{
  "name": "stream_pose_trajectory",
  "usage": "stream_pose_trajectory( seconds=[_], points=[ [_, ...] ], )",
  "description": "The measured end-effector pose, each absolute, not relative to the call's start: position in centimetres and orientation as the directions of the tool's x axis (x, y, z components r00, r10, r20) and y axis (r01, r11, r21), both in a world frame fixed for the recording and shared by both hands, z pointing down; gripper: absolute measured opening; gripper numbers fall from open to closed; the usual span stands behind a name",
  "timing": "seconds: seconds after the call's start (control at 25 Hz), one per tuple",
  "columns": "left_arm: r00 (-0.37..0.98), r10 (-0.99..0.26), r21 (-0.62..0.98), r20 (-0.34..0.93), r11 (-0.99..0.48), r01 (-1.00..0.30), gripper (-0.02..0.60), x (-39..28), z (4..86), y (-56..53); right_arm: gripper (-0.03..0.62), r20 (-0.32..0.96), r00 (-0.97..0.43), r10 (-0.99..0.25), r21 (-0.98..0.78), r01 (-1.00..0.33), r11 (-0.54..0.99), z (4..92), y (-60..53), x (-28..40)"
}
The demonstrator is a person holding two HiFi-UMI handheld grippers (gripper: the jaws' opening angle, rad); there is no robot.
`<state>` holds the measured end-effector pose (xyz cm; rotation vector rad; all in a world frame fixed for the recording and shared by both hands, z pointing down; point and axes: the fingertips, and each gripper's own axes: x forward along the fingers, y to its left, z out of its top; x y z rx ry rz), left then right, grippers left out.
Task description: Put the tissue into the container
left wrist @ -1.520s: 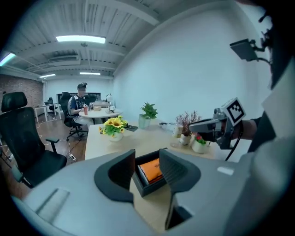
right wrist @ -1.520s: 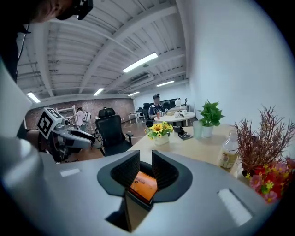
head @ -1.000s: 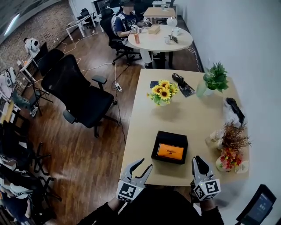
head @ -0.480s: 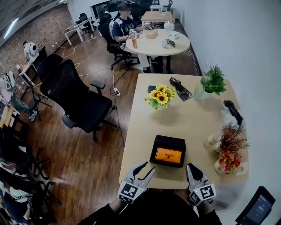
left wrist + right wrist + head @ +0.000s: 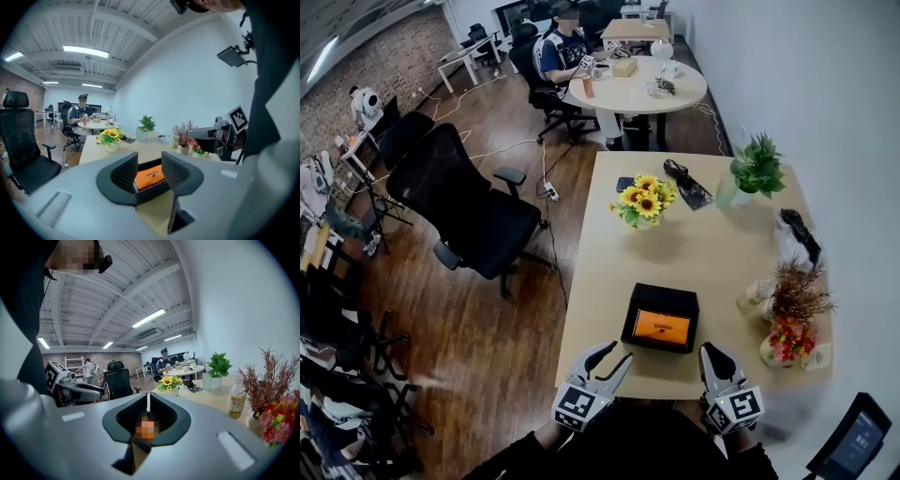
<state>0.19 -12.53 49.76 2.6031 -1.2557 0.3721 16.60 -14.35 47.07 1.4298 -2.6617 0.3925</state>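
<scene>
Two jaws of the right gripper (image 5: 147, 404) stand pressed together, only a thin slit showing between them and nothing caught there. The left gripper (image 5: 150, 161) holds its jaws apart with a clear gap and grips nothing; the orange tissue pack (image 5: 151, 174) shows through that gap, farther off. In the head view both grippers hover at the near edge of the table (image 5: 694, 253), left gripper (image 5: 621, 352) and right gripper (image 5: 715, 354) on either side of the black container (image 5: 661, 292). The tissue pack (image 5: 661, 325) lies inside that container. Beyond it stands a pot of sunflowers (image 5: 645, 199).
</scene>
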Motion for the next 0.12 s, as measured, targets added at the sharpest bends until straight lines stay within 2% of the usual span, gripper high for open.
stream_pose_trajectory(
  seconds=[0.12],
  points=[
    [0.605,-0.727,0.107,0.327,-0.607,-0.787,0.14,0.32,49.89,-12.38,0.02,0.205,-0.557,-0.805,-0.181,-0.83,0.528,47.21,-14.37,16.68]
  ],
)
